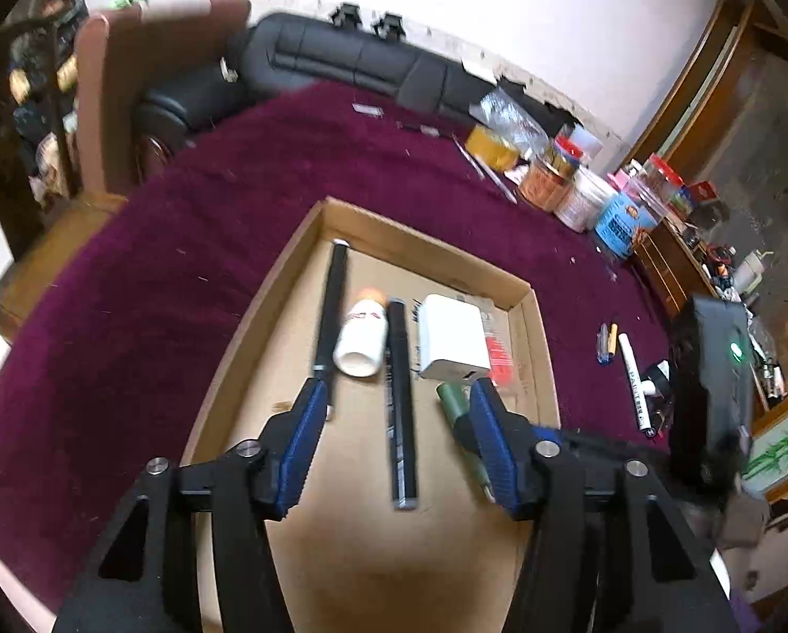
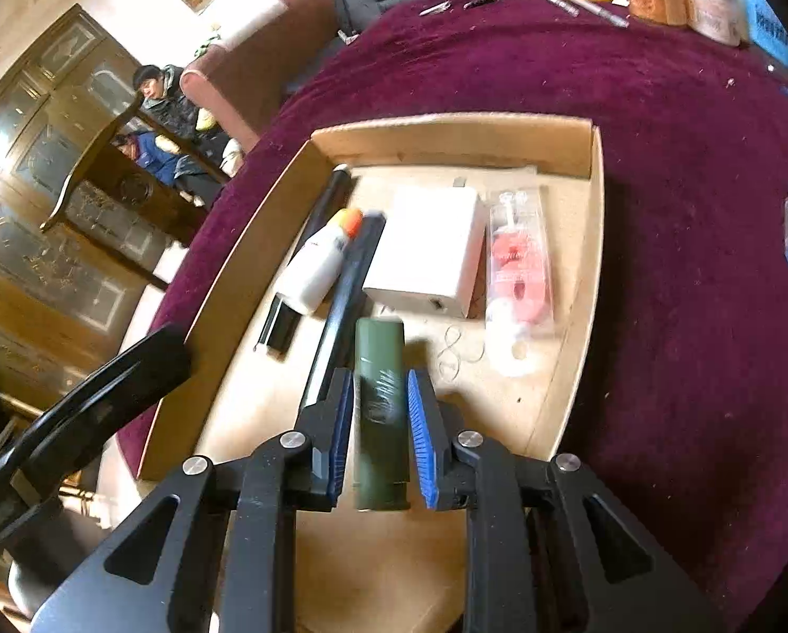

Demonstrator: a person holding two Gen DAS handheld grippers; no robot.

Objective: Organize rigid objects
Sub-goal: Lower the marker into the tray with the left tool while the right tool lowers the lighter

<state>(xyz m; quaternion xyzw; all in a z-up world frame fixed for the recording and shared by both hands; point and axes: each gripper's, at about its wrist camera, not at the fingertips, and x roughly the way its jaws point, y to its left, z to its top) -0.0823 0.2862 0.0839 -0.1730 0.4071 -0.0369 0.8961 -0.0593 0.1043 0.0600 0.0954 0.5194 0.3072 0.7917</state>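
Note:
A shallow cardboard tray point(image 1: 525, 311) point(image 2: 597, 221) lies on a maroon cloth. In it lie a long black stick point(image 1: 330, 306) point(image 2: 330, 195), a white glue bottle point(image 1: 362, 337) point(image 2: 314, 264) with an orange tip, a black bar point(image 1: 400, 401) point(image 2: 349, 285), a white charger block point(image 1: 452, 337) point(image 2: 428, 253) and a pink blister pack point(image 2: 518, 269). My right gripper point(image 2: 380, 416) has its blue pads on both sides of a dark green cylinder point(image 2: 380, 406) point(image 1: 459, 416) over the tray. My left gripper point(image 1: 399, 432) hangs open and empty above the tray.
Jars, tape and a blue container point(image 1: 620, 221) line the cloth's far right. Loose pens and a white paint marker point(image 1: 636, 385) lie right of the tray. A black sofa point(image 1: 341, 58) and a brown armchair point(image 1: 145, 84) stand behind. People sit at far left point(image 2: 156, 89).

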